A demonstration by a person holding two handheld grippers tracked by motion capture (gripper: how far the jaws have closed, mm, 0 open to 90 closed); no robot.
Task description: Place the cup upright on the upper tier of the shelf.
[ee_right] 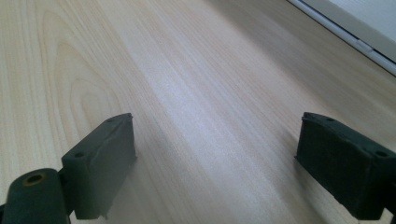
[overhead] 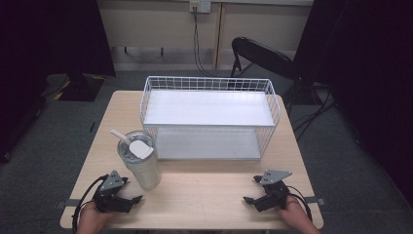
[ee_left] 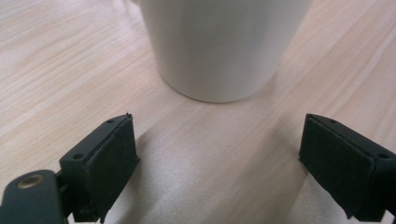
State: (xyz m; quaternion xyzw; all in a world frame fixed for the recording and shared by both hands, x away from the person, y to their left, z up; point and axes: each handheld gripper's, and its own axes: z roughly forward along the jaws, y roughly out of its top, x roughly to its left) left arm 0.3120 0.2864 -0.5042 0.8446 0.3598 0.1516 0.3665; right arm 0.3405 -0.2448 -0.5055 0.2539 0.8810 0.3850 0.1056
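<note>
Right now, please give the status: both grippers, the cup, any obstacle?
Left gripper open, aimed at tumbler, not touching. Right gripper open, empty, over bare table. Tumbler upright, lid and straw on, in front of wire shelf rack. Nothing between jaws and tumbler.

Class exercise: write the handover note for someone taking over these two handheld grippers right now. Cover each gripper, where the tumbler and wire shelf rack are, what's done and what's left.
Left gripper: open, empty, low over the table, jaws aimed at the base of the tumbler just ahead; not touching it.
Right gripper: open, empty, near the table's front right, over bare wood.
Tumbler: upright at front left, lid and straw on, standing in front of the white wire shelf rack.
Rack: both shelves empty.
Done: nothing moved yet, by the look of it.
Left: probably close the left gripper on the tumbler and set it on a rack shelf.
</note>
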